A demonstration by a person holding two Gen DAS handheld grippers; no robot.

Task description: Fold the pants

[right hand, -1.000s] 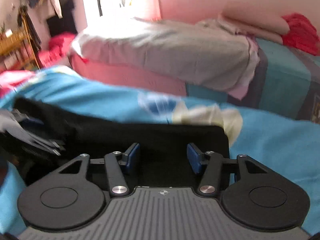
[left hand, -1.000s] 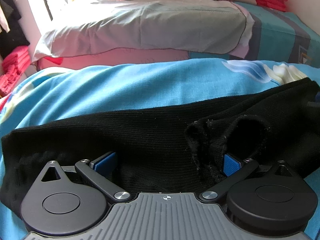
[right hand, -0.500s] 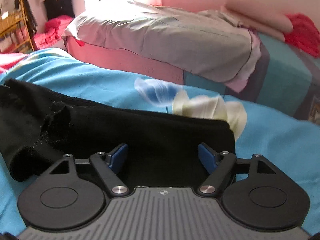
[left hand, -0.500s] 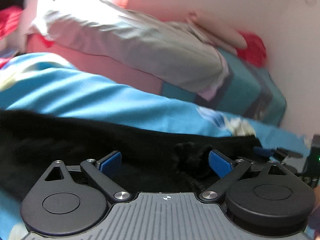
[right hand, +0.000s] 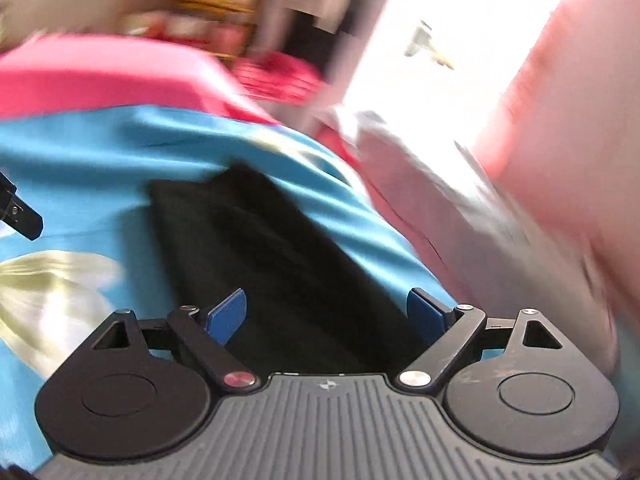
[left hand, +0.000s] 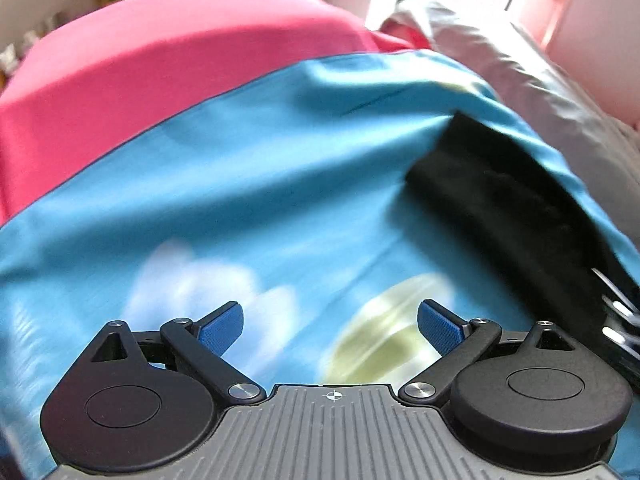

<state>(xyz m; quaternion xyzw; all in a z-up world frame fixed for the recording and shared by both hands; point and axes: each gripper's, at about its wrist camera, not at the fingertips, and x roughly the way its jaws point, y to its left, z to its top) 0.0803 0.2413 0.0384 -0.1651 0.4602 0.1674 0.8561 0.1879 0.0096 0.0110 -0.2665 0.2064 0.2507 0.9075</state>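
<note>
Since half a second ago I've swung both grippers leftward: the left gripper now hangs spread and empty over bare blue floral sheet, with the black pants off to its right, while the right gripper, also released, sits over the pants' folded strip. I judge I'm between folds; next I need to grasp one end. I count one pair of pants, two grippers, one grey pillow.

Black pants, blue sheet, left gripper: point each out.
black pants point(right hand: 280, 248): right wrist view, middle of the dark folded cloth.
blue sheet point(left hand: 240, 184): left wrist view, bare stretch left of the pants.
left gripper point(left hand: 330, 322): left wrist view, midway between its blue fingertips, spread apart over the sheet.
</note>
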